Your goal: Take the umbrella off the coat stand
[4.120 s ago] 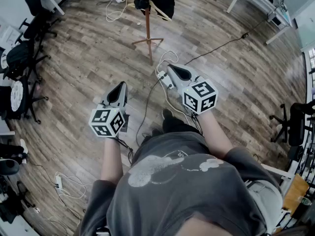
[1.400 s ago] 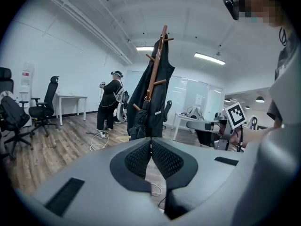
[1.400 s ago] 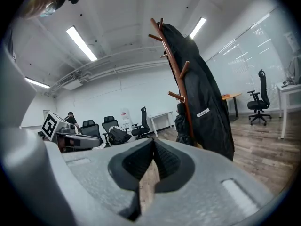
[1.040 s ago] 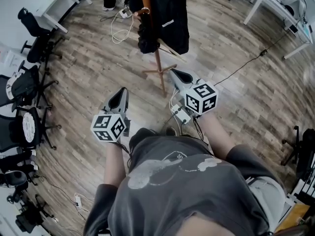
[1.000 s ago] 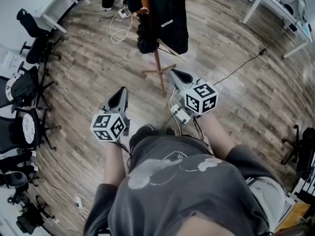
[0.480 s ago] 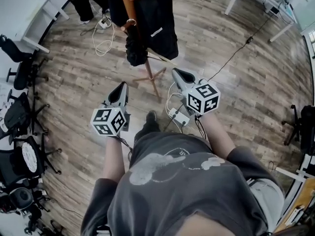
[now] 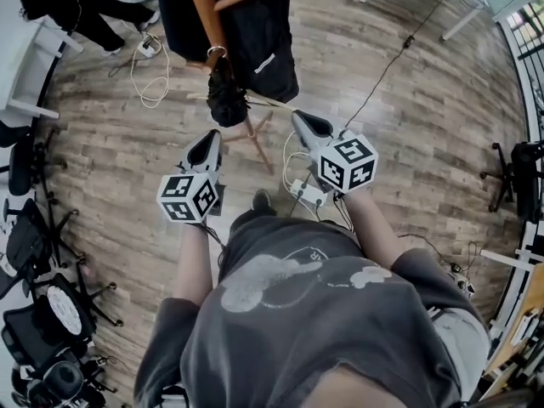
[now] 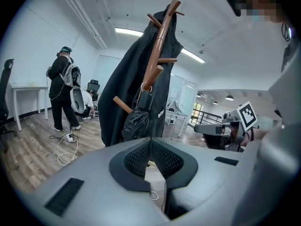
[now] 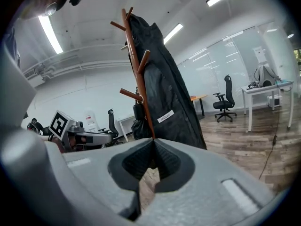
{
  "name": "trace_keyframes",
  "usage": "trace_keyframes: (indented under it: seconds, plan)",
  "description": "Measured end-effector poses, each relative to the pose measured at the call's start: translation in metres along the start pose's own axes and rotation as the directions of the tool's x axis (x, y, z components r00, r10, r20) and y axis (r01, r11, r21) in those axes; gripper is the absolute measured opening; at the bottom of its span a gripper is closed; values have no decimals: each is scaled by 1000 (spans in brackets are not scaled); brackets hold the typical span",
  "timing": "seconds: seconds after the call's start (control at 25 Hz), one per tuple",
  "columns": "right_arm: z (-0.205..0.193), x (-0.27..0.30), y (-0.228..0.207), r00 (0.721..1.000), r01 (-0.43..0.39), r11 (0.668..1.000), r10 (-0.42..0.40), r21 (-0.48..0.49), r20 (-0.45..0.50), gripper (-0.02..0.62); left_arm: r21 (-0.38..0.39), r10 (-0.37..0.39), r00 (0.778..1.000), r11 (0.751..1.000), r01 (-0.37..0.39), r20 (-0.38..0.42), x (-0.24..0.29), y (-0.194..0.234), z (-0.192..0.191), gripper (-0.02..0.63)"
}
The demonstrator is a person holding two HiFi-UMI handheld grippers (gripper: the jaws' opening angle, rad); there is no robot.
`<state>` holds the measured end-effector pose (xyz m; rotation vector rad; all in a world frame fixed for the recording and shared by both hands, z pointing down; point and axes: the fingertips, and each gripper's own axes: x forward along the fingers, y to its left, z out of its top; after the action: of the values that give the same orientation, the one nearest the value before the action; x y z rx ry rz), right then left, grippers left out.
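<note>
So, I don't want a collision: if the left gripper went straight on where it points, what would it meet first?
Probably the folded black umbrella hanging on the coat stand, seen just above the shut tips of the left gripper. Depth is unclear, so it might pass beneath.

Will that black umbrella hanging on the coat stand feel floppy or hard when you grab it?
Probably squashy outside: the umbrella looks like loosely bunched cloth, though it is likely stiff inside. It hangs freely from the coat stand, so it may swing when nudged. Being folded small, it is likely light.
</note>
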<state>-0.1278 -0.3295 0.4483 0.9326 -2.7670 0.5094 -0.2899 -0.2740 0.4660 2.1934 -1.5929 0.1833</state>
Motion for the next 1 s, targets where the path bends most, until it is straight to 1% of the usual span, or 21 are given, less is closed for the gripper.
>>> trace_keyframes:
  seconds: [0.2,0.28,0.4,0.48,0.52,0.56,0.6,0.64,0.72,0.8,0.84,1.0]
  plan:
    - [2,17,-1,999,34,999,-34,8,-2,-2,77,1,1000,997,-4,30,12,20,14,9]
    - [1,22,-3,998,55,998,-55,17,-9,-2,91,-12,999,996,9,30,18,27,17,9]
    - [-1,30,-2,997,74,997,-73,23,-21,-2,89,-36,999,995,33,35,26,37,19,13]
    - [-2,35,-1,996,83,996,-82,20,-28,-2,88,-44,998,995,40,41,30,43,20,61]
    - [-2,37,-2,996,88,996,-88,19,-30,-2,88,-50,998,995,46,44,34,44,20,68]
    - [-2,38,-4,995,95,995,-94,20,-32,-2,86,-60,997,995,56,47,38,46,20,104]
    - [-2,41,-6,994,102,995,-101,22,-34,-2,82,-69,996,994,65,48,42,47,20,196]
    - [-2,43,-8,993,109,994,-108,24,-36,-2,82,-72,996,994,68,46,47,49,19,237]
    - [-2,48,-11,992,120,992,-119,29,-40,-2,102,-66,997,993,62,31,56,54,16,292]
    - [-2,51,-11,991,128,991,-126,31,-43,-2,115,-64,998,991,61,17,64,57,14,329]
    - [-2,52,-11,991,131,991,-129,32,-45,-2,111,-68,998,992,66,16,67,58,14,339]
    - [-2,59,-15,990,134,991,-132,31,-54,-2,95,-77,997,993,74,29,80,60,15,356]
